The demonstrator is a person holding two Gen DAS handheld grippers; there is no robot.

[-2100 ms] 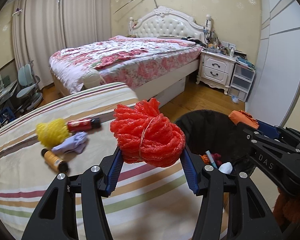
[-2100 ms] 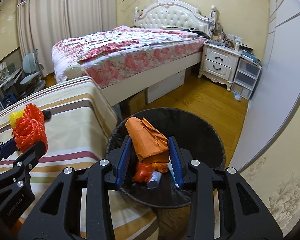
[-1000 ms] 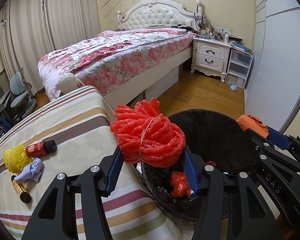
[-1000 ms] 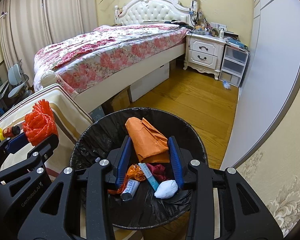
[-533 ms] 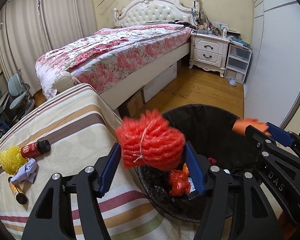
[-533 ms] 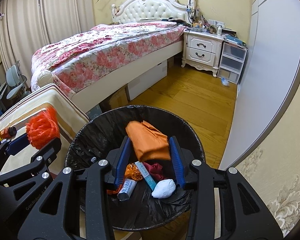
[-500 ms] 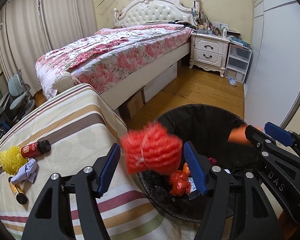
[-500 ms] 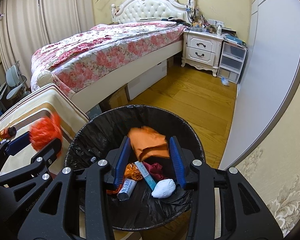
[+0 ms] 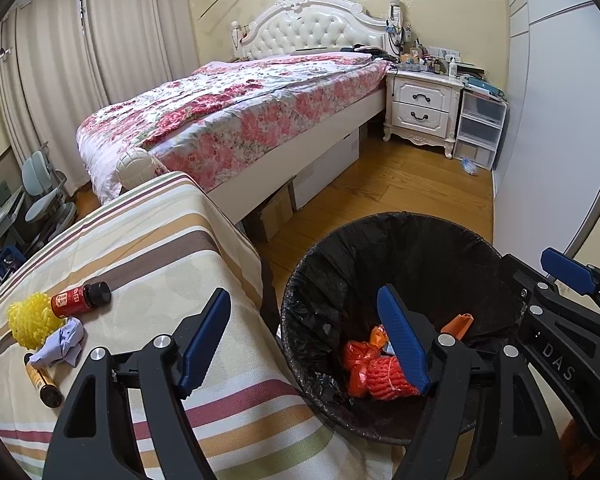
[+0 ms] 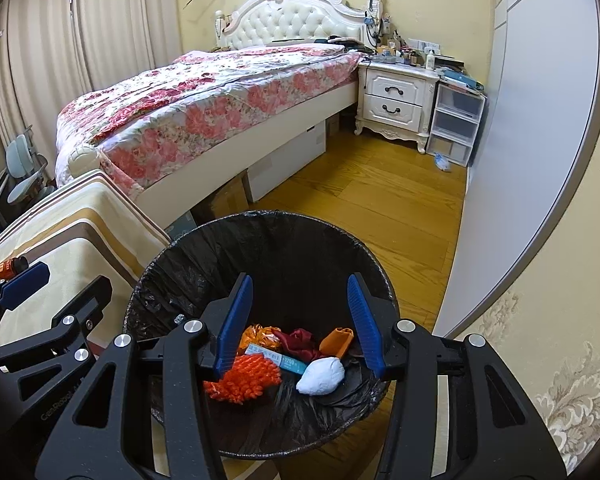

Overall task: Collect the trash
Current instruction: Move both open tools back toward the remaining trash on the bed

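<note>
Both grippers are hanging over the trash bin (image 10: 260,240), black liner and all. The left gripper (image 9: 304,336) has its jaws spread wide with nothing between them; they've just been opening, and the red mesh bundle (image 9: 384,376) now lies down in the bin, right under its right-hand finger. The right gripper (image 10: 300,316) is also parted and empty, having eased apart a bit too, and the orange paper bag (image 10: 337,342) sits in the bin just inside its right finger.

Below the right gripper there's a small pile: the red mesh thing, a white wad (image 10: 322,376), a teal packet (image 10: 278,358), a dark red rag (image 10: 296,340) and a crinkly orange wrapper (image 10: 260,336).

Off to the left of the left gripper, on the striped bedspread (image 9: 148,248), four bits are left out: one yellow mesh ball (image 9: 32,320), one red bottle with a black cap (image 9: 80,300), one lilac crumpled cloth (image 9: 62,346) and one orange bottle (image 9: 42,380), all bunched up touching or nearly so. Nothing sits between the gripper and them, just bare stripes.

Ahead of both grippers: a floral bed (image 9: 236,108), one white nightstand (image 9: 422,108) and a clear drawer unit (image 9: 478,128) just beside it.
</note>
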